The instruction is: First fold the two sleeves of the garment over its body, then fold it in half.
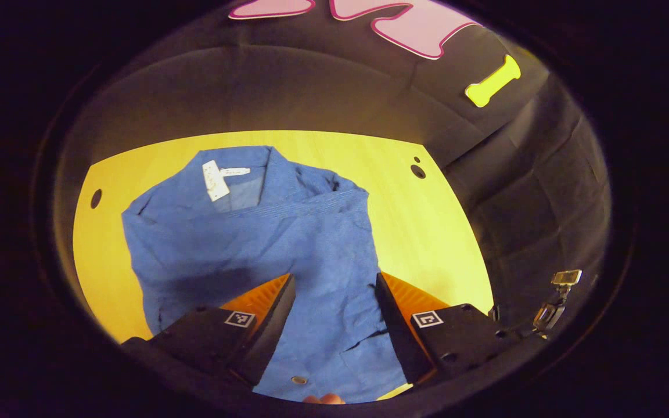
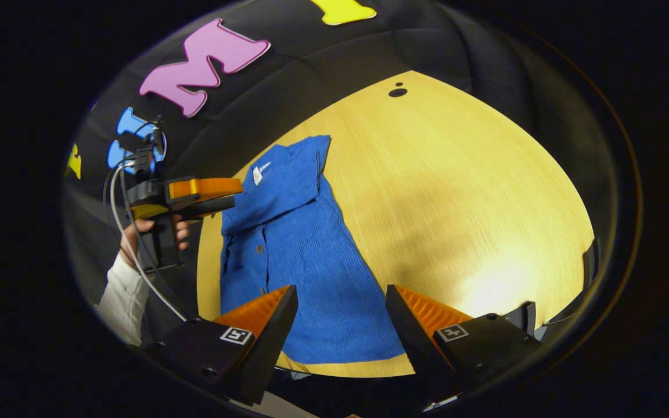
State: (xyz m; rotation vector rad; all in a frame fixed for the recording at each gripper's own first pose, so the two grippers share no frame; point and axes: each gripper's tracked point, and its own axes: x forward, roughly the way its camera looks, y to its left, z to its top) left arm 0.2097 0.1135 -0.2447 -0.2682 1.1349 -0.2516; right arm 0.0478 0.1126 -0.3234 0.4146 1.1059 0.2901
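A blue button shirt lies flat on the yellow wooden table, collar and white label at the far end. It forms a narrow shape with fabric folded across its chest, and no sleeve sticks out sideways. My left gripper hovers open over the shirt's lower half, holding nothing. In the right gripper view the shirt runs away from my open right gripper, which hangs above its hem. The left gripper appears there at the shirt's left edge near the collar, held by a hand in a white sleeve.
Black cloth walls surround the table closely. Small round holes mark the tabletop's far corners. Bare wood stretches to the right of the shirt. A small clip-like device shows by the right wall. A cable trails from the left gripper.
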